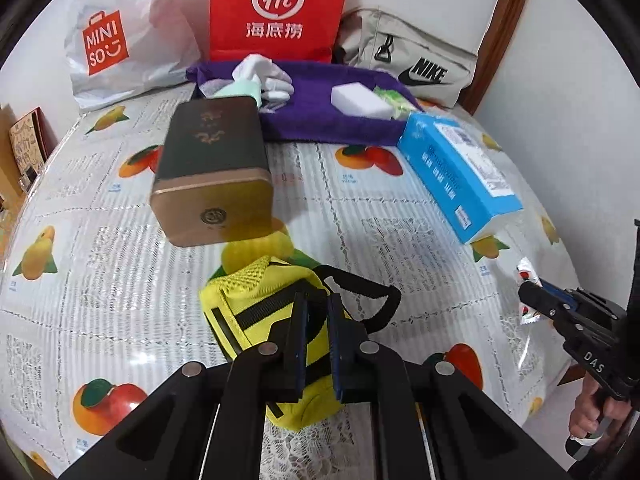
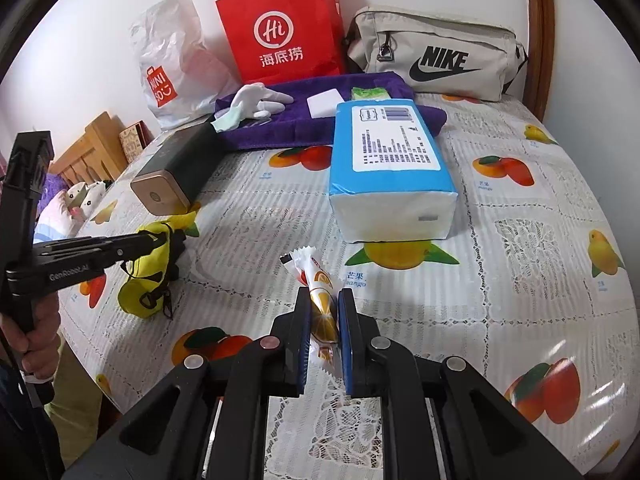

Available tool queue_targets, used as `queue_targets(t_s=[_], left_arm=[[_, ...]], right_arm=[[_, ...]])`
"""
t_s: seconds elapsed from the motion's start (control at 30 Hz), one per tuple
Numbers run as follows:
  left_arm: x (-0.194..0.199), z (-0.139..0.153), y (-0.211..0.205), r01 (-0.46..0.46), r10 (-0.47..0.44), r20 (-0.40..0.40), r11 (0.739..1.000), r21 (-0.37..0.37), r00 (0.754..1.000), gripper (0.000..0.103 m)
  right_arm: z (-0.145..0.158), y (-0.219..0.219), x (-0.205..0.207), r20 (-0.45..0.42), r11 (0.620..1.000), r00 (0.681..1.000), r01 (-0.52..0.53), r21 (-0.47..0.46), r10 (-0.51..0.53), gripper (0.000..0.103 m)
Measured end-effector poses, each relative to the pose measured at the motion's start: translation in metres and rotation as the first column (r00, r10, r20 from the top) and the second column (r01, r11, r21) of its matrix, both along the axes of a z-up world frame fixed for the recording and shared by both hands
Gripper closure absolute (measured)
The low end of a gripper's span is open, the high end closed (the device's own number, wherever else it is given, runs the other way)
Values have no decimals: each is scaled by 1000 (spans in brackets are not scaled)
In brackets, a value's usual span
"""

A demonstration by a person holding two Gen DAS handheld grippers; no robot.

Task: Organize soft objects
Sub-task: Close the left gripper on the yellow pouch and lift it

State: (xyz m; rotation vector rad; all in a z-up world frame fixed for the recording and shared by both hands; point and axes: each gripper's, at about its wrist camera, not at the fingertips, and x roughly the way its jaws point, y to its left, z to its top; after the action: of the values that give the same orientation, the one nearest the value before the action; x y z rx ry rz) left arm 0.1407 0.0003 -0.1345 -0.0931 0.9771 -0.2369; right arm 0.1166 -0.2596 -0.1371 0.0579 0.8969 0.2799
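Left tool [image 1: 316, 312] clamped on yellow mesh fabric pouch [image 1: 256, 308], likely for carrying. Right tool [image 2: 324, 312] clamped on orange-white snack sachet [image 2: 320, 300], just short of blue plastic tissue pack [image 2: 384, 160]. Beyond the pack: purple towel [image 2: 280, 128] holding white glove [image 2: 260, 100], probably the collection spot.
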Motion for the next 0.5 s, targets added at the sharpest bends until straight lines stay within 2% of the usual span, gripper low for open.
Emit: queue_targets(t_s=[0.17, 0.5], left_arm=[[-5, 16, 5, 3, -2, 33, 999, -35, 999, 93], [-10, 46, 12, -10, 14, 92, 999, -42, 996, 93]], right_arm=[[11, 0, -3, 20, 1000, 1000, -1, -1, 1, 90], [36, -3, 2, 56, 1000, 998, -6, 22, 5, 90]])
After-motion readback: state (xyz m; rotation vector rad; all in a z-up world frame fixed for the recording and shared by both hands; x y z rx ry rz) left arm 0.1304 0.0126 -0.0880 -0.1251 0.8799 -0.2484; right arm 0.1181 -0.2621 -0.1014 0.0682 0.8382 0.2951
